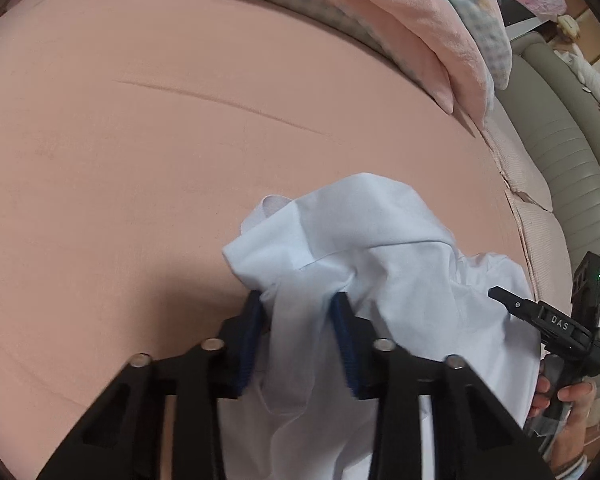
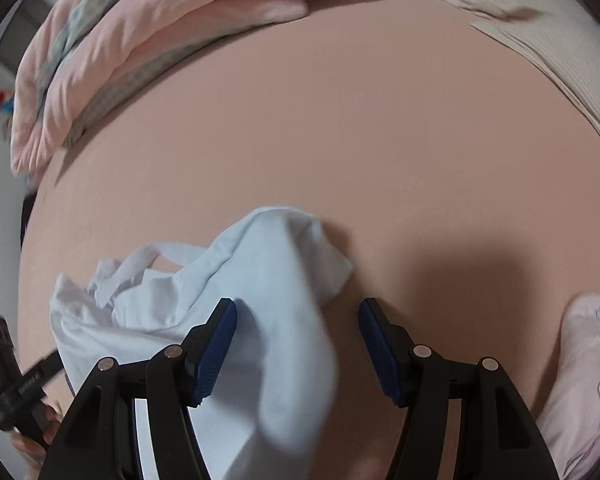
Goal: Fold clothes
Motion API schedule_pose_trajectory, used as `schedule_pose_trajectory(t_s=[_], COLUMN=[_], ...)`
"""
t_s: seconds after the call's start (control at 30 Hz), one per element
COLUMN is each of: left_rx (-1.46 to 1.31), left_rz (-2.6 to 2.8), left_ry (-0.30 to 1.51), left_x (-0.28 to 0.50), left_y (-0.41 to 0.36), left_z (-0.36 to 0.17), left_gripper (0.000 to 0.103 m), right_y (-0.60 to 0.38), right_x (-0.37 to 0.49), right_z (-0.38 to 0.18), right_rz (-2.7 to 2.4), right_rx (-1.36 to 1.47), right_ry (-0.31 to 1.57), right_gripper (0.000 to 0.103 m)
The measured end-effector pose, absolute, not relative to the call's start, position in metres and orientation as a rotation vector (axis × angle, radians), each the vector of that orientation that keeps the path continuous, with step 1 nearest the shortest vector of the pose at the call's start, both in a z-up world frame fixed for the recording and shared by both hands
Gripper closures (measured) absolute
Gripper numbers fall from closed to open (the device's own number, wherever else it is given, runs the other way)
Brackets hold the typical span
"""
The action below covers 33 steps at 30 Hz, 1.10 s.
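While bunched on the bed [image 1: 140, 120] | shirt [image 1: 360, 240] between left hand-held gripper [image 1: 298, 304] pads | right hand-held gripper [image 2: 298, 312] parted

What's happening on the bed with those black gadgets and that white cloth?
A person is folding laundry with two hand-held claws. The left claw has a bunched fold of the crumpled white cotton garment between its blue pads. The right claw stands open, with cloth draped across its gap. The garment lies unfolded on the pink bedsheet.
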<state>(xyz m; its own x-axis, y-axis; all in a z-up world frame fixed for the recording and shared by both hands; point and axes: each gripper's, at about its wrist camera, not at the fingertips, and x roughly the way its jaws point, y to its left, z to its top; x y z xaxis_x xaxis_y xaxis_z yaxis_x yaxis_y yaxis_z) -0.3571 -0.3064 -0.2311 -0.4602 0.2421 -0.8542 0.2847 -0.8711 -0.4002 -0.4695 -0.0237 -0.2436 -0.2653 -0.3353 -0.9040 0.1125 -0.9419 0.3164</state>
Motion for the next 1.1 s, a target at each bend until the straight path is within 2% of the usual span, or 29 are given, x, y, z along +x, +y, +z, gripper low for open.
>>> schedule_pose_trajectory(t_s=[0.13, 0.2, 0.27, 0.33, 0.47, 0.67, 0.83, 0.97, 1.1], left_rx=[1.58, 1.558, 1.53, 1.511, 1.474, 1.427, 1.366, 1.304, 1.218], left_rz=[-2.549, -2.568, -2.576, -2.577, -2.581, -2.571, -2.584, -2.59, -2.602], left_ry=[0.81, 0.8, 0.776, 0.762, 0.708, 0.675, 0.646, 0.627, 0.673], left_x=[-0.357, -0.357, -0.357, -0.353, -0.346, -0.341, -0.337, -0.321, -0.304], left_y=[-0.31, -0.312, -0.313, -0.319, -0.33, -0.344, -0.352, -0.361, -0.378], left_z=[-0.231, -0.227, -0.222, -0.218, -0.209, -0.199, -0.186, -0.17, -0.151], left_gripper=[0.094, 0.096, 0.097, 0.097, 0.097, 0.097, 0.097, 0.097, 0.097], right_y=[-0.035, -0.04, -0.045, -0.05, -0.059, -0.071, -0.082, -0.1, -0.097], right_x=[-0.472, -0.472, -0.473, -0.473, -0.472, -0.468, -0.466, -0.459, -0.449], right_z=[-0.244, -0.244, -0.245, -0.245, -0.243, -0.225, -0.202, -0.187, -0.167], right_rz=[-2.272, -2.273, -2.274, -2.275, -2.279, -2.321, -2.355, -2.378, -2.42], right_rx=[1.696, 1.695, 1.694, 1.693, 1.693, 1.622, 1.539, 1.456, 1.38], right_ry=[-0.232, -0.217, -0.202, -0.187, -0.124, -0.067, -0.053, 0.059, 0.089], right_gripper=[0.04, 0.044, 0.067, 0.081, 0.091, 0.096, 0.097, 0.097, 0.097])
